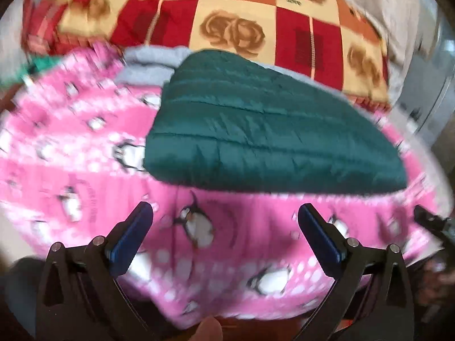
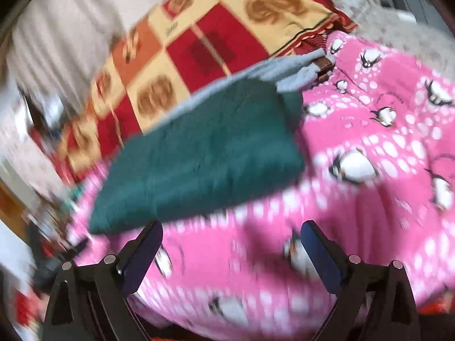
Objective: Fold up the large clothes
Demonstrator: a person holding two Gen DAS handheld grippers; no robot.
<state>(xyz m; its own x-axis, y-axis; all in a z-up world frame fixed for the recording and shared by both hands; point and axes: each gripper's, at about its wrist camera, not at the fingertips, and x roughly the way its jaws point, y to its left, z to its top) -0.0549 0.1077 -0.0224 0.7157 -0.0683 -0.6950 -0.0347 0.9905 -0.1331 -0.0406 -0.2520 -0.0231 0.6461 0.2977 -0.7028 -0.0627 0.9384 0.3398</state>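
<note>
Between your left gripper's (image 1: 224,213) spread blue-padded fingers (image 1: 132,236) lies nothing but pink fleece: the jaws stand wide apart and grasp nothing, hovering over the near part of the pink penguin blanket (image 1: 71,170). Your right gripper (image 2: 231,231) shows the same state, its fingers (image 2: 321,258) released and parted above the same blanket (image 2: 369,199), with no cloth caught between them.

Just beyond both grippers, the dark green quilted jacket (image 1: 256,130) lies folded into a flat, roughly rectangular packet on top of the pink blanket. In your left view its near edge sits a little ahead of the fingertips, apart from them. In your right view the jacket (image 2: 204,159) lies ahead and to the left, its near corner close to the left fingertip; motion blur keeps you from telling whether they touch.

Past the jacket, a grey garment (image 1: 148,65) peeks out from beneath its far edge, also visible in the right view (image 2: 290,71). Farther out, a checked bedspread (image 1: 241,28) in red, orange and cream with brown rose prints covers the surface behind, seen again from the right (image 2: 199,42). Both views are blurred.
</note>
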